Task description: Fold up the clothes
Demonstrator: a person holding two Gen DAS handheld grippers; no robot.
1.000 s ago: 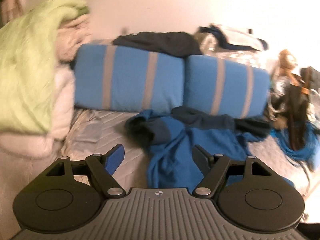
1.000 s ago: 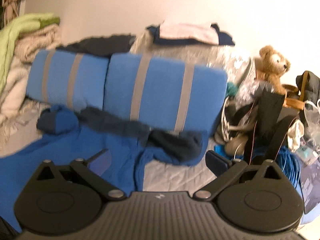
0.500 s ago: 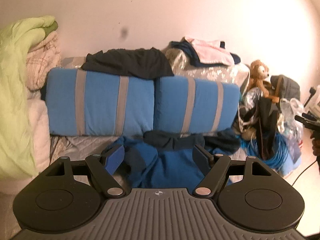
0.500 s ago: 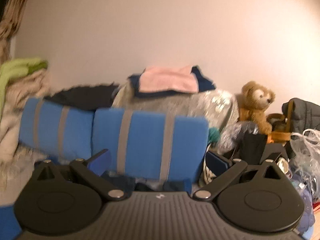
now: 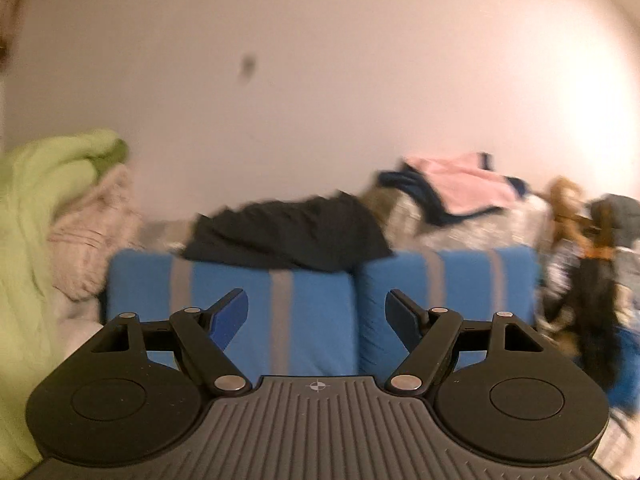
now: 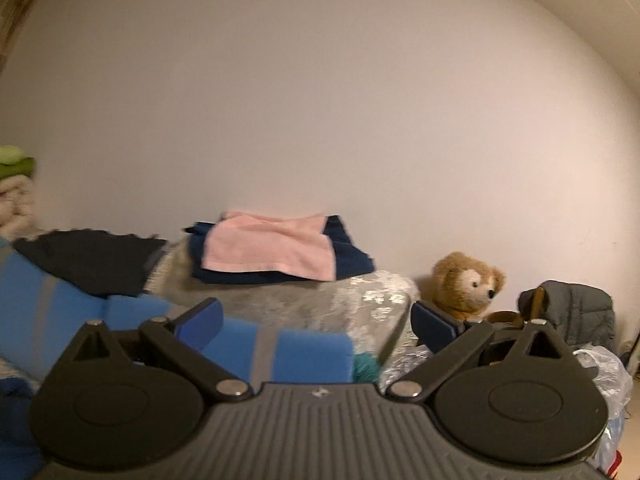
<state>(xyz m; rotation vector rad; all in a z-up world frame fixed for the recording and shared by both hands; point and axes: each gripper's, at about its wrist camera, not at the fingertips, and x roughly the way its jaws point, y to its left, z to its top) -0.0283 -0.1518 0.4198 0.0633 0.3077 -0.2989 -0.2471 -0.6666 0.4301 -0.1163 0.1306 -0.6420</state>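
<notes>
Against the wall, two blue striped cushions (image 5: 280, 320) carry a black garment (image 5: 288, 236); behind them a pink towel (image 6: 268, 250) lies on folded navy clothes (image 6: 348, 256), teddy bear (image 6: 466, 284) at right. Left tool (image 5: 316, 316) spread, nothing between pads. Right tool (image 6: 316, 322) spread too, empty.

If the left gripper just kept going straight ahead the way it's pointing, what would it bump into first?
Probably the blue striped cushions: the open, empty left gripper frames them between its fingers. Nothing shows in between, though depth is hard to judge in this blurred view.
</notes>
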